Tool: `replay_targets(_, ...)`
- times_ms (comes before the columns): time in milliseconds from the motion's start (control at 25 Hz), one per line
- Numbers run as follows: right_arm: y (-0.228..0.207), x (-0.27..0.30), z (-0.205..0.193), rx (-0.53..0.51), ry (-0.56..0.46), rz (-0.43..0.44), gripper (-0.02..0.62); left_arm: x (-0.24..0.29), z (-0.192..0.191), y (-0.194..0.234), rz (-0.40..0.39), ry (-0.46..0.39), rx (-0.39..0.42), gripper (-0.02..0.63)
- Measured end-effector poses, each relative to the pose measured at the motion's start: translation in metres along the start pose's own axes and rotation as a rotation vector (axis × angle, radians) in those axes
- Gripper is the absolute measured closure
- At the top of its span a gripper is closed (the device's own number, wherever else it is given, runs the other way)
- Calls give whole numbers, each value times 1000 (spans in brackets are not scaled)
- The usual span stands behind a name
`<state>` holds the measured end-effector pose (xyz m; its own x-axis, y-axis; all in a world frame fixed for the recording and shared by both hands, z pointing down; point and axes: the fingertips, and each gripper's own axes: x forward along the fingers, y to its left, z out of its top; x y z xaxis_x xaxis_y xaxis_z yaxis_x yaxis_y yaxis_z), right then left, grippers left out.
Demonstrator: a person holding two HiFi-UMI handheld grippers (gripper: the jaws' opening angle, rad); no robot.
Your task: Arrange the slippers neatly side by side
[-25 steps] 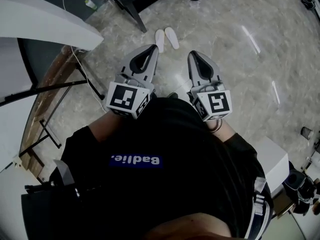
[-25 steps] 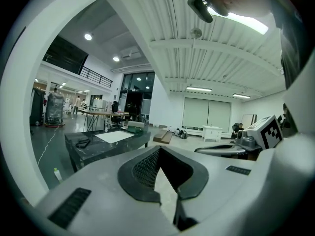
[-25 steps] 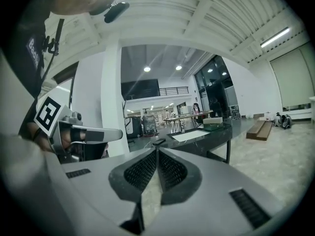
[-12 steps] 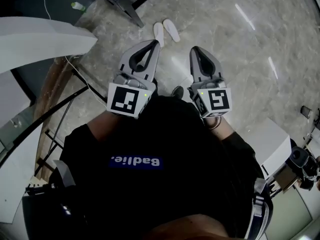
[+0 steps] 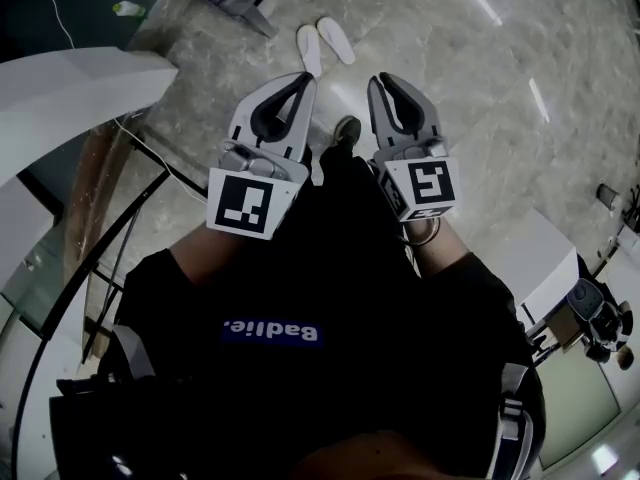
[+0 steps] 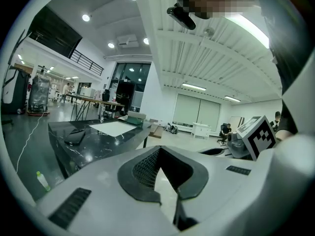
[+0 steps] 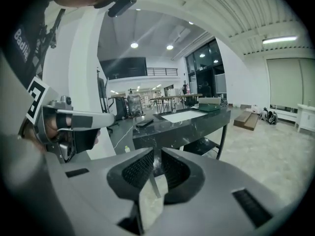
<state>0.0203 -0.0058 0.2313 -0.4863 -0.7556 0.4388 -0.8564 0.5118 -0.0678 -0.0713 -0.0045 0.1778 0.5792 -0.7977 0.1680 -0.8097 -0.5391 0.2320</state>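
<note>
Two white slippers lie on the marble floor far ahead in the head view, the left slipper point(image 5: 306, 48) and the right slipper point(image 5: 336, 40), heels close and toes spread in a narrow V. Both grippers are held at waist height, well short of them. My left gripper point(image 5: 303, 81) point(image 6: 158, 150) is shut, its tips touching with nothing between them. On my right gripper point(image 5: 387, 81) point(image 7: 157, 155) the jaws are opening; a narrow gap shows between the pads and nothing is in it. Neither gripper view shows the slippers.
A black marble-topped table point(image 6: 93, 132) point(image 7: 192, 119) stands just beyond the slippers, one leg point(image 5: 250, 16) near them. A green bottle point(image 5: 127, 8) lies on the floor at left. A white curved panel point(image 5: 80, 78) is at left, a white box point(image 5: 545, 268) at right. A dark shoe point(image 5: 347, 130) shows between the grippers.
The slippers have slid up the head view as the person steps forward, a shoe now showing. Both grippers have risen slightly. The right gripper's tips have parted a little.
</note>
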Motion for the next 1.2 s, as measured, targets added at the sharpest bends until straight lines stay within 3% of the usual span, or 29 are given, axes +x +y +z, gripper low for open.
replay_targets(320, -51, 51, -60, -24, 103, 104, 563, 46, -33, 6, 112, 28, 9, 612)
replay_targets(560, -89, 96, -127, -54, 173, 157, 541, 76, -81, 5, 176, 51, -23, 612)
replay_targets(960, -124, 182, -279, -94, 325, 174, 509, 118, -206, 29, 174, 91, -42, 612)
replay_targets(1200, -147, 230, -366, -102, 381, 142, 492, 140, -270, 53, 156, 84, -31, 612)
